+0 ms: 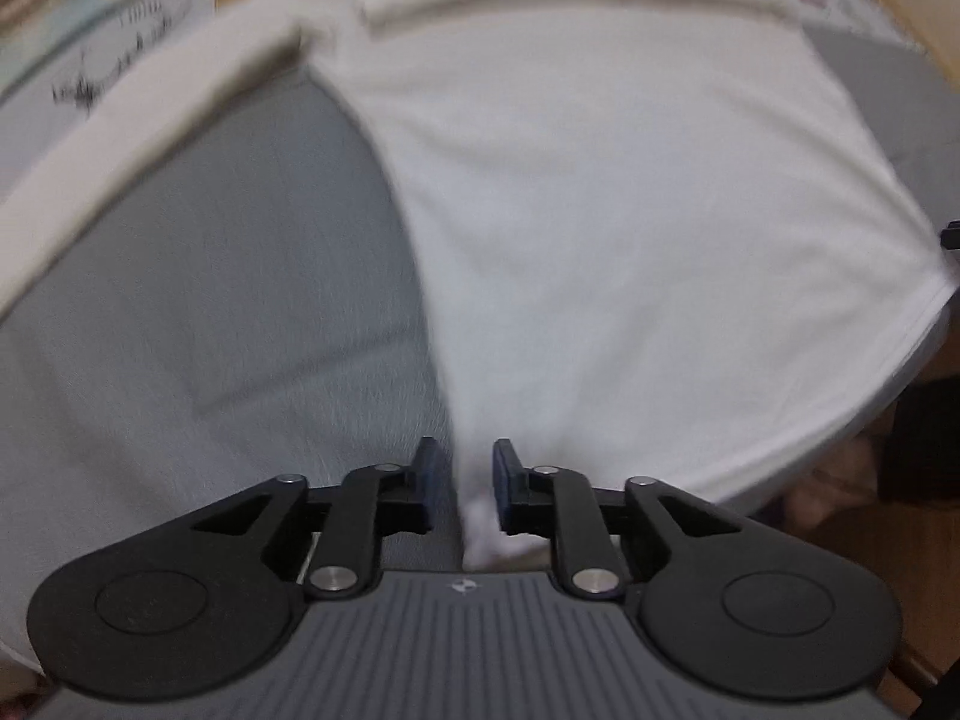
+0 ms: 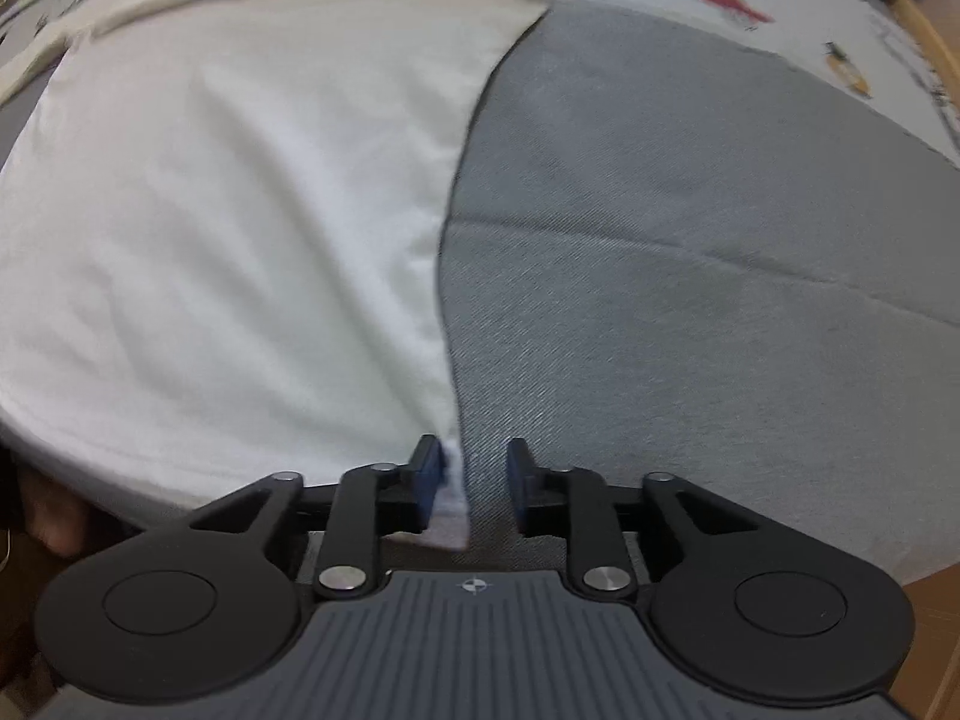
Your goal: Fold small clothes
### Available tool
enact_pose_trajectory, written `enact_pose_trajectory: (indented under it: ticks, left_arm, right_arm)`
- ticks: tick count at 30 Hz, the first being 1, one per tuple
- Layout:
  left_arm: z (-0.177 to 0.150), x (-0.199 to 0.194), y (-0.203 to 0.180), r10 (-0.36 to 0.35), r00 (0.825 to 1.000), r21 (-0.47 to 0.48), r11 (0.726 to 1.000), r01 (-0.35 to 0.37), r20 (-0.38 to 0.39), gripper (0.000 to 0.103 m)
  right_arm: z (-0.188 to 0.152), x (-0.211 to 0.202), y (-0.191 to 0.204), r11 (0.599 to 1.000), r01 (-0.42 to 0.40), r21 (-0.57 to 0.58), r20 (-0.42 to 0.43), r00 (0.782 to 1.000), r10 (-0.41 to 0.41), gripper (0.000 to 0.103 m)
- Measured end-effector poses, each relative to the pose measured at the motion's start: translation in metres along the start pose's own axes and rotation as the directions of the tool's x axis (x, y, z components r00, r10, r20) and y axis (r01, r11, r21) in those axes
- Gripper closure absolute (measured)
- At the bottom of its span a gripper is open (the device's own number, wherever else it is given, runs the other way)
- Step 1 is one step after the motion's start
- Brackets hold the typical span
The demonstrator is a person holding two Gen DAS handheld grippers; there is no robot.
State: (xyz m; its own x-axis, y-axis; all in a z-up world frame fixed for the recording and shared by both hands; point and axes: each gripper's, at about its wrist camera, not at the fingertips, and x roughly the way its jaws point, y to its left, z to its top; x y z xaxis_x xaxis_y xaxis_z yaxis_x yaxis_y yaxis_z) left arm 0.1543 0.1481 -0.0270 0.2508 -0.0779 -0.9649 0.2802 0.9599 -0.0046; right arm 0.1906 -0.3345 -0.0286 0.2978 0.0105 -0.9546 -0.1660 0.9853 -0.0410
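Note:
A white long-sleeved shirt lies spread on a grey mat, one sleeve stretching off to the left. My left gripper points down at the shirt's near left corner. The corner sits between the fingers, against the right pad, with a gap to the left pad. In the right wrist view the shirt fills the left half. My right gripper straddles its near right corner, which lies beside the left pad. Grey mat shows between the cloth and the right pad.
A pale cloth printed with small drawings lies under the mat at the far side. A wooden edge curves along the far right. Something skin-coloured and blurred shows past the mat's near edge.

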Motion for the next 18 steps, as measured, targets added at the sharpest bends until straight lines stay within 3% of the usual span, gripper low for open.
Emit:
enact_pose_trajectory:
  ticks: [3, 6, 8, 10, 13, 18]
  left_arm:
    - [0.0, 0.007, -0.007, -0.04, 0.999, 0.027, 0.999, 0.041, -0.017, 0.079]
    - [-0.005, 0.038, -0.028, 0.074, 0.989, 0.168, 0.984, -0.052, -0.13, 0.076]
    - [-0.001, 0.037, -0.037, 0.105, 0.989, 0.219, 0.972, -0.079, -0.107, 0.075]
    - [0.005, 0.023, -0.032, 0.064, 0.996, 0.164, 0.985, -0.053, -0.063, 0.075]
    - [0.015, 0.004, -0.025, 0.029, 0.999, 0.101, 0.994, -0.032, 0.031, 0.07]
    - [0.032, -0.013, -0.018, 0.058, 0.986, 0.025, 0.998, -0.063, 0.157, 0.059]
  right_arm:
    - [0.004, -0.011, -0.001, 0.998, -0.053, 0.039, 0.087, 0.995, 0.05, 0.076]
    - [-0.002, -0.001, 0.012, 0.998, -0.058, -0.011, 0.033, 0.998, 0.059, 0.075]
    - [-0.013, 0.006, 0.021, 0.997, -0.007, -0.078, -0.043, 0.999, 0.003, 0.073]
    - [-0.012, -0.003, 0.019, 0.998, 0.004, -0.063, -0.012, 1.0, -0.005, 0.066]
    - [-0.006, -0.022, 0.008, 1.0, -0.021, 0.023, 0.073, 0.997, 0.019, 0.066]
    - [0.009, -0.043, 0.0, 0.996, 0.023, 0.091, 0.245, 0.969, -0.044, 0.064]
